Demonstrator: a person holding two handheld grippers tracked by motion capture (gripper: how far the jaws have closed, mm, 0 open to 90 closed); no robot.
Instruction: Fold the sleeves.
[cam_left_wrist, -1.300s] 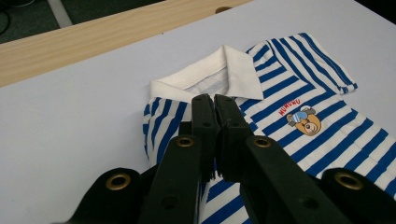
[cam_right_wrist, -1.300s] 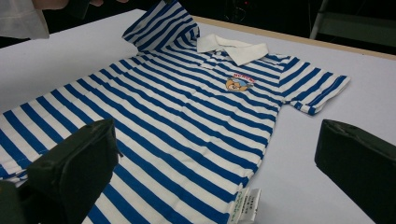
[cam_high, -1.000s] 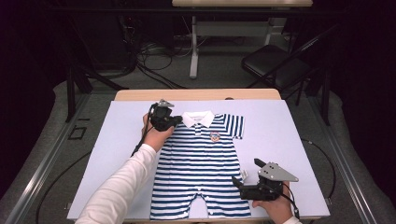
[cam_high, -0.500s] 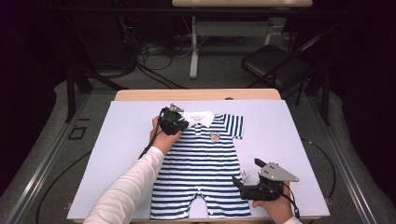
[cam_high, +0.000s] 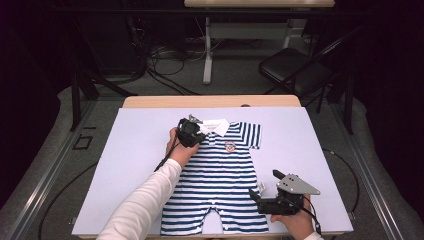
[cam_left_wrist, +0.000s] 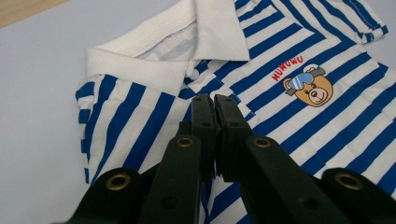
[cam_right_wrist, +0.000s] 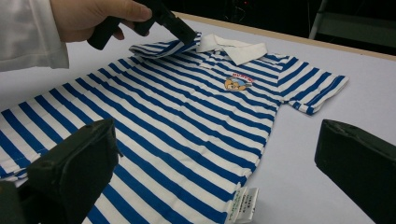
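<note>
While the right gripper (cam_high: 261, 194) has stayed parked by the lower right hem of the striped romper (cam_high: 220, 185), the left gripper (cam_high: 196, 131) has moved inward from the garment's left shoulder toward the white collar (cam_high: 216, 126), carrying the left sleeve (cam_left_wrist: 100, 116) with it. In the left gripper view its two jaws are pressed together on the striped cloth just below the collar, and the sleeve that lay spread out a second ago now lies doubled over the chest. In the right gripper view the jaws stand wide apart, holding nothing, with the side seam label (cam_right_wrist: 243, 204) lying between them on the bench (cam_high: 125, 150).

By the look of it, a fold of the left side has begun: the first sleeve is tucked in, and the matching sleeve (cam_high: 252, 134) on the other side is flat and unfolded, so most of the folding is yet to come.

Counted, there is one romper, lying face up in the middle of the pale bench cover with its legs toward the person; one collar; two short sleeves, one folded and one spread; one bear badge (cam_left_wrist: 308, 86) on the chest; one label at the hem; and two grippers, one in each hand.
</note>
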